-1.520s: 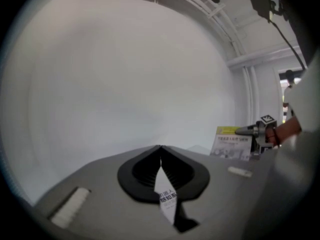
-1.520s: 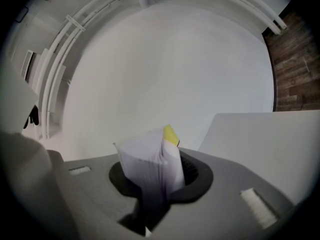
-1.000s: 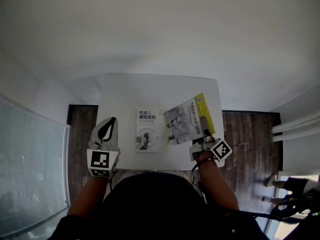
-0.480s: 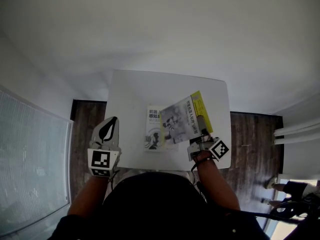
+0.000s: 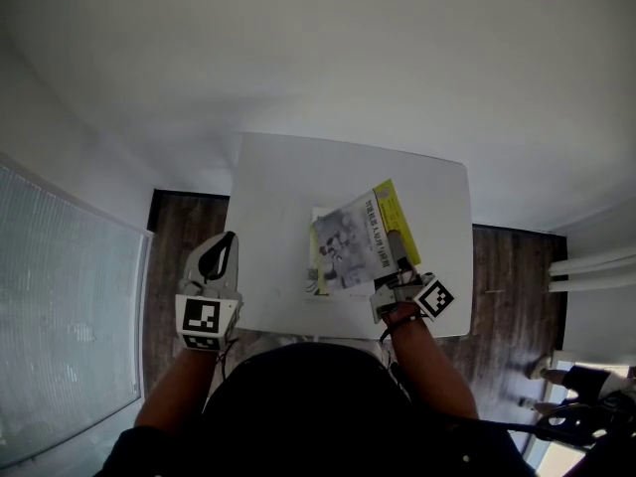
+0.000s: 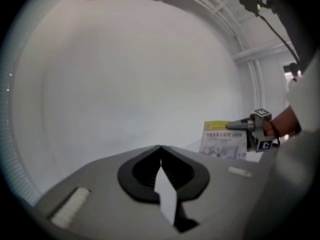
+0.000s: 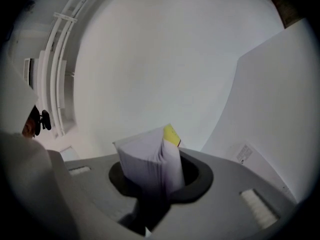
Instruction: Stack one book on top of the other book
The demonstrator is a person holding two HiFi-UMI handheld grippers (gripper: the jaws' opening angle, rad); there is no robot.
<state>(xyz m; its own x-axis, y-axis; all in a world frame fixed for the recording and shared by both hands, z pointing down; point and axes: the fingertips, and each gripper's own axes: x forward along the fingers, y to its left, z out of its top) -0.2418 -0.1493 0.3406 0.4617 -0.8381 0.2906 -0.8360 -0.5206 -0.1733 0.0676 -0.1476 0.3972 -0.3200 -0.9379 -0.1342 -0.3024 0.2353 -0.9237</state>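
Fingers (image 7: 197,179) of my right gripper (image 5: 397,246) clamp grey-and-yellow paperback book (image 5: 358,241), tilted over white-covered book (image 5: 316,271) on white rectangular table (image 5: 278,207). 2 books overlap, can't tell if touching. My left gripper (image 5: 223,246) jaws pressed together, empty, beside table's left edge.

The person is wearing a black top (image 5: 298,405) that is leaving the forearms bare, and a thin black cable (image 5: 384,332) is looping at the wrist behind the right gripper (image 5: 396,242). The left gripper (image 5: 225,238) is showing a pale grey shell, black leaf-shaped jaws ridged on their inner faces, and white ribbed patches (image 6: 70,207) on its shoulders. Each gripper is carrying a white cube printed with black square markers, the left cube (image 5: 202,322) and the right cube (image 5: 435,297).
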